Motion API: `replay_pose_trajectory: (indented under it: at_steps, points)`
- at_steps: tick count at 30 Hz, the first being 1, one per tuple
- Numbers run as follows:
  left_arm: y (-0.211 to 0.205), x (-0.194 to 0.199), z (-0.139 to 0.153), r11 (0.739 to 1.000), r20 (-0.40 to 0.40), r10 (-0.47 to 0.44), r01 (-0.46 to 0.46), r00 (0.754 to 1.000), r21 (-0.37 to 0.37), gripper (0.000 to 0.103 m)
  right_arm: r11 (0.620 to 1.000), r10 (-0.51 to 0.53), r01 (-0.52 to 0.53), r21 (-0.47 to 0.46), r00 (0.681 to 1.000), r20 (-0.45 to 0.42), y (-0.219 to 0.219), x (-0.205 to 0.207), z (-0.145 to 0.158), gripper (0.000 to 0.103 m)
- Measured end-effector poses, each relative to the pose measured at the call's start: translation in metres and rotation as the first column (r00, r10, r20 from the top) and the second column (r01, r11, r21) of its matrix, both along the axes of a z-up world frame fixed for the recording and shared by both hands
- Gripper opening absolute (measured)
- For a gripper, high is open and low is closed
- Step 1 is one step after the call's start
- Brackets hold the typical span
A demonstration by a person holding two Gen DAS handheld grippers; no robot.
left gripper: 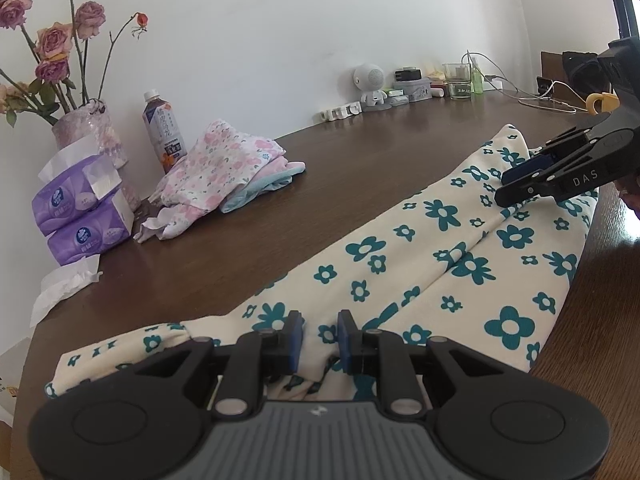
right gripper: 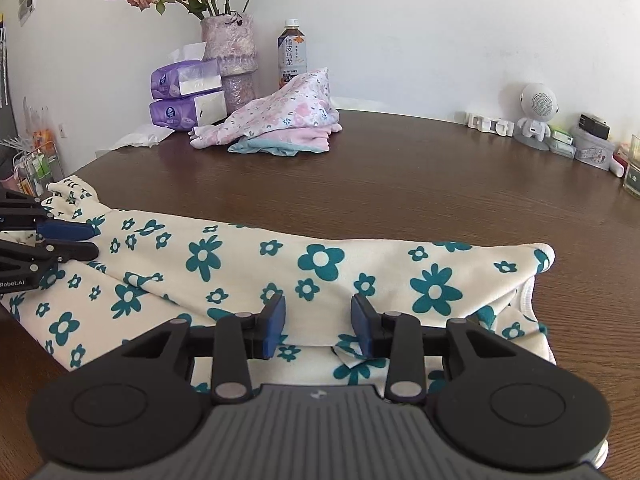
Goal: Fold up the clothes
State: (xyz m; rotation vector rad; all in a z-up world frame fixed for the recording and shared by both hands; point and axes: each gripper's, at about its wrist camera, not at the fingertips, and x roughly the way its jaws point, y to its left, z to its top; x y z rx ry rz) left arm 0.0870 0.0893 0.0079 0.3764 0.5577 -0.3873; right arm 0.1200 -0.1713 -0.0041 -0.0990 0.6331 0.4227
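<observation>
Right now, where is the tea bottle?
In the right wrist view, the tea bottle stands against the wall, between the flower vase and the pink clothes pile.

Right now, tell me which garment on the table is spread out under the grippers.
The cream garment with teal flowers, stretched along the near edge of the table. The others, the pink floral clothes, lie heaped at the back beside the bottle.
</observation>
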Motion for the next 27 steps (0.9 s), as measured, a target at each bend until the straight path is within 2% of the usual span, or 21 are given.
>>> replay_pose_trajectory:
  at_steps: [6,11,14,19,27]
  points:
    - [0.003,-0.001,0.004,0.999,-0.005,0.037,-0.037,0.999,-0.037,0.019,1.000,-0.001,0.001,-0.002,1.000,0.000,-0.001,0.000,0.000,0.036]
    - [0.008,-0.008,0.021,0.981,-0.001,0.082,-0.081,0.997,-0.177,0.020,1.000,0.001,-0.001,-0.005,1.000,0.001,0.000,0.001,0.000,0.037]
    - [0.005,-0.007,0.022,0.977,-0.021,0.103,-0.106,0.994,-0.185,0.029,1.000,0.001,-0.001,-0.008,1.000,0.002,0.000,0.001,-0.001,0.037]
    - [0.016,0.003,0.014,0.954,-0.113,0.152,-0.176,0.982,-0.243,0.028,1.000,0.001,-0.001,-0.007,1.000,0.003,0.001,0.000,-0.001,0.037]
    - [0.022,0.003,0.006,0.949,-0.138,0.167,-0.198,0.976,-0.248,0.026,1.000,0.001,-0.001,-0.005,1.000,0.002,0.001,0.000,-0.001,0.037]
